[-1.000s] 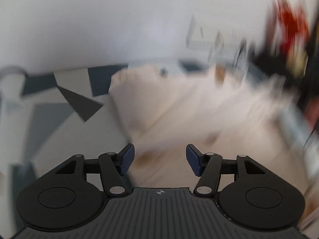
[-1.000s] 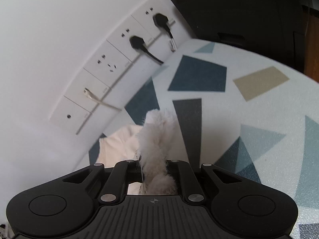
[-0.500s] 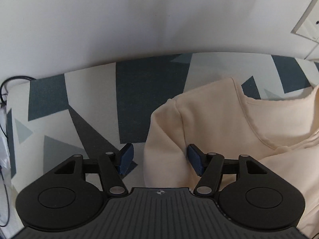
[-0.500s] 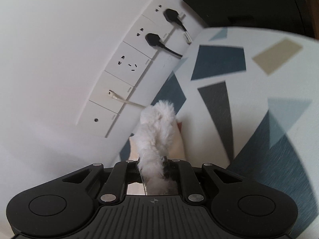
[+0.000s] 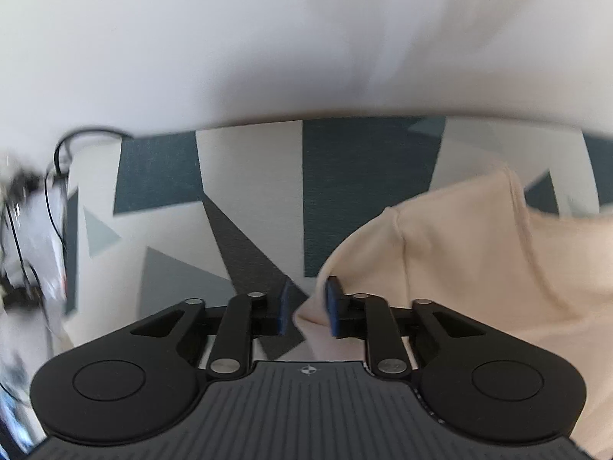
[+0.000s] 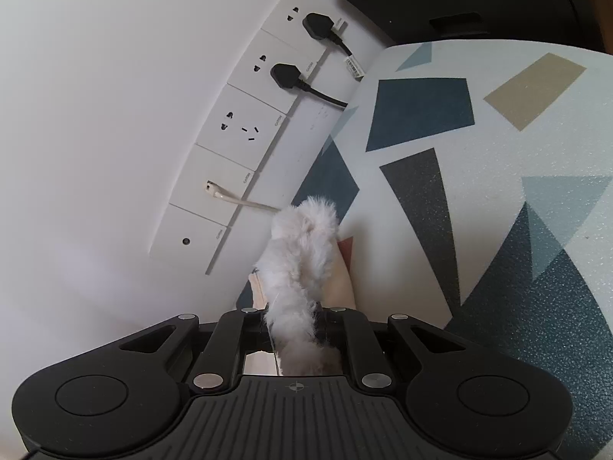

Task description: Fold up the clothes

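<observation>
- Left claw (image 5: pixel 306 308) narrowed around the cream garment's (image 5: pixel 459 253) edge on the patterned surface (image 5: pixel 249 176); actual pinch unclear.
- Right claw (image 6: pixel 295 329) clamped on white fluffy trim (image 6: pixel 300 264); its fingertips hidden by fur, garment beneath mostly cut off.

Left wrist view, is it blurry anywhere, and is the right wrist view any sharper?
Left wrist view: motion smear on the cables at the left edge and on the wall upper right; the left gripper and cream garment edge stay fairly crisp. Right wrist view: sharp throughout, wall sockets legible, fluffy white trim clear in the right gripper; fisheye bends the socket row.
</observation>
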